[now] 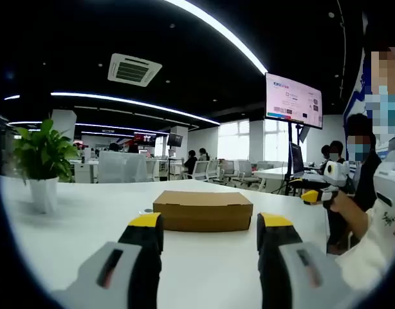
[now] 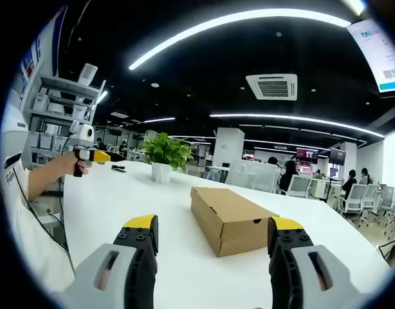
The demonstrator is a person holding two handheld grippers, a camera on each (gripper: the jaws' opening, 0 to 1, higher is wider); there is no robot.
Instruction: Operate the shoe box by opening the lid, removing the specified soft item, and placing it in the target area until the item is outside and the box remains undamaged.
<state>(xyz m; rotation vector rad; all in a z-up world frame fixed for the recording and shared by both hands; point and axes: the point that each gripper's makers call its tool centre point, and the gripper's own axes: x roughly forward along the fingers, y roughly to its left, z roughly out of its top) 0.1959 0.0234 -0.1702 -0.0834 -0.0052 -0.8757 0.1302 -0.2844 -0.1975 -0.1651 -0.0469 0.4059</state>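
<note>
Here both the left gripper (image 1: pixel 211 226) and right gripper (image 2: pixel 213 230) gape wide before the closed shoe box (image 1: pixel 203 210).

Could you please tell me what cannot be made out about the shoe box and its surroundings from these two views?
- Contents of the shoe box: hidden in both views by its closed lid.
- Text on the wall screen: too small in the left gripper view, cut off by the edge in the right gripper view.
- Base of the plant pot: partly blurred at the left gripper view's rim.
- Target area: no marking visible on the white table.
</note>
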